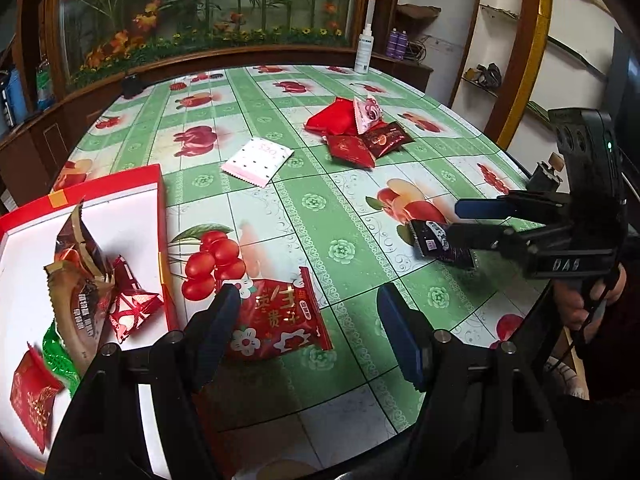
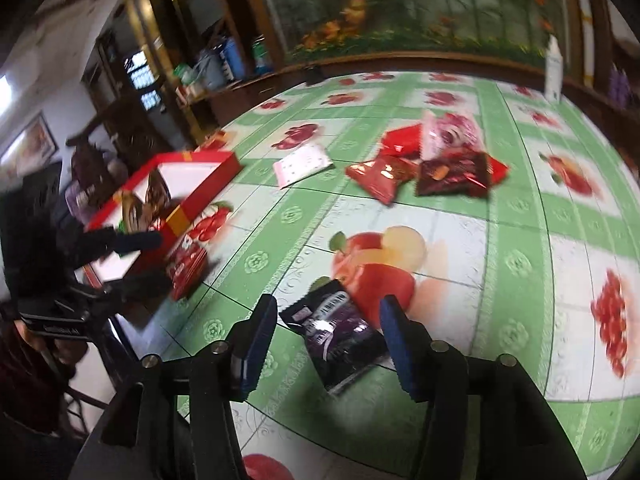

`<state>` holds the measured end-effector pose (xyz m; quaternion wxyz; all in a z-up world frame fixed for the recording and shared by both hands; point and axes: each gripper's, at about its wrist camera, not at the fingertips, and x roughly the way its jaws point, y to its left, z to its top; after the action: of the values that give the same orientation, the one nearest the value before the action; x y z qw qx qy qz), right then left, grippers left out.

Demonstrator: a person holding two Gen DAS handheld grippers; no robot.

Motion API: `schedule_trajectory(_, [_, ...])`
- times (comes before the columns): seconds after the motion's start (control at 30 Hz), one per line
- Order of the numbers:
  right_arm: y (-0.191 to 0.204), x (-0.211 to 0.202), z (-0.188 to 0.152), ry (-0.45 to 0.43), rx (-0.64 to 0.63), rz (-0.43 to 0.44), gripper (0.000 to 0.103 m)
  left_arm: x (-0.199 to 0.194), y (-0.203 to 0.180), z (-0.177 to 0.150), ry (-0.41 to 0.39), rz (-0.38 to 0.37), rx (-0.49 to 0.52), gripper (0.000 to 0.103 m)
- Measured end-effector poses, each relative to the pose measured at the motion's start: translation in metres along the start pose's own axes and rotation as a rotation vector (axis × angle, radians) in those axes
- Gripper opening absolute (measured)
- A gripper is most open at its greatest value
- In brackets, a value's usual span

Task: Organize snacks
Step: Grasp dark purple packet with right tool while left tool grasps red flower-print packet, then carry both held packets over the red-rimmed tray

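**Snacks scattered, both claws open**

Fruit-patterned desk (image 1: 304,248) carries loose packets. My left claw (image 1: 308,320) gapes over a red flowered packet (image 1: 280,320) beside the red box (image 1: 160,200). My right claw (image 2: 328,332) straddles a dark purple packet (image 2: 340,332), pads clear.

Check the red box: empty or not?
Not empty. The red box already holds several wrapped snacks on its white floor.
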<state>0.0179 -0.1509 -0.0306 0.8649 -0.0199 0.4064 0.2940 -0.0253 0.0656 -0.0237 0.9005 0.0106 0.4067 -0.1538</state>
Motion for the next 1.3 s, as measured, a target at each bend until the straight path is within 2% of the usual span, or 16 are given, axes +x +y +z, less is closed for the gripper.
schedule_trajectory(0.13, [0.002, 0.015, 0.001, 0.034, -0.004, -0.033, 0.057, 0.009, 0.008, 0.004, 0.032, -0.036, -0.065, 0.07])
schedule_trajectory(0.2, [-0.003, 0.025, 0.0, 0.086, 0.01, -0.049, 0.057, 0.014, 0.01, 0.004, 0.051, -0.03, -0.084, 0.07])
schedule_trajectory(0.3, [-0.008, 0.022, -0.001, 0.092, 0.01, -0.039, 0.056, 0.022, 0.011, 0.0, 0.083, -0.022, -0.096, 0.07])
schedule_trajectory(0.4, [-0.015, 0.017, -0.003, 0.093, 0.002, -0.072, 0.053, 0.025, 0.006, -0.005, 0.093, -0.019, -0.089, 0.071])
schedule_trajectory(0.43, [-0.02, 0.016, -0.003, 0.09, 0.015, -0.075, 0.044, 0.026, 0.001, -0.005, 0.094, -0.027, -0.079, 0.071])
schedule_trajectory(0.47, [-0.025, 0.015, -0.003, 0.088, 0.029, -0.083, 0.027, 0.027, -0.004, -0.006, 0.093, -0.024, -0.07, 0.077])
schedule_trajectory(0.53, [-0.038, 0.012, -0.003, 0.081, 0.06, -0.106, 0.027, 0.03, -0.011, -0.005, 0.094, 0.006, -0.048, 0.078])
schedule_trajectory(0.6, [-0.049, 0.008, -0.004, 0.075, 0.098, -0.091, 0.025, 0.033, -0.019, -0.005, 0.088, 0.024, -0.018, 0.077])
schedule_trajectory(0.63, [-0.053, 0.007, -0.005, 0.073, 0.108, -0.083, 0.024, 0.034, -0.022, -0.005, 0.084, 0.031, -0.01, 0.076])
schedule_trajectory(0.7, [-0.055, 0.004, -0.007, 0.068, 0.11, -0.082, 0.024, 0.034, -0.029, -0.003, 0.079, 0.032, 0.013, 0.061])
schedule_trajectory(0.73, [-0.055, 0.003, -0.008, 0.066, 0.106, -0.083, 0.024, 0.035, -0.031, -0.002, 0.08, -0.003, 0.013, 0.045])
schedule_trajectory(0.8, [-0.055, 0.001, -0.009, 0.062, 0.104, -0.08, 0.024, 0.036, -0.035, 0.001, 0.088, -0.068, -0.006, 0.041])
schedule_trajectory(0.93, [-0.058, -0.001, -0.01, 0.06, 0.113, -0.058, 0.024, 0.037, -0.048, 0.002, 0.088, -0.047, 0.028, 0.04])
schedule_trajectory(1.2, [-0.06, -0.005, -0.013, 0.078, 0.068, -0.041, 0.027, 0.037, -0.069, -0.001, 0.088, -0.097, 0.075, 0.037])
schedule_trajectory(1.23, [-0.06, -0.006, -0.014, 0.081, 0.061, -0.044, 0.034, 0.037, -0.069, -0.001, 0.088, -0.104, 0.071, 0.036])
schedule_trajectory(1.3, [-0.061, -0.01, -0.016, 0.09, 0.047, -0.068, 0.059, 0.037, -0.068, -0.001, 0.087, -0.121, 0.056, 0.036])
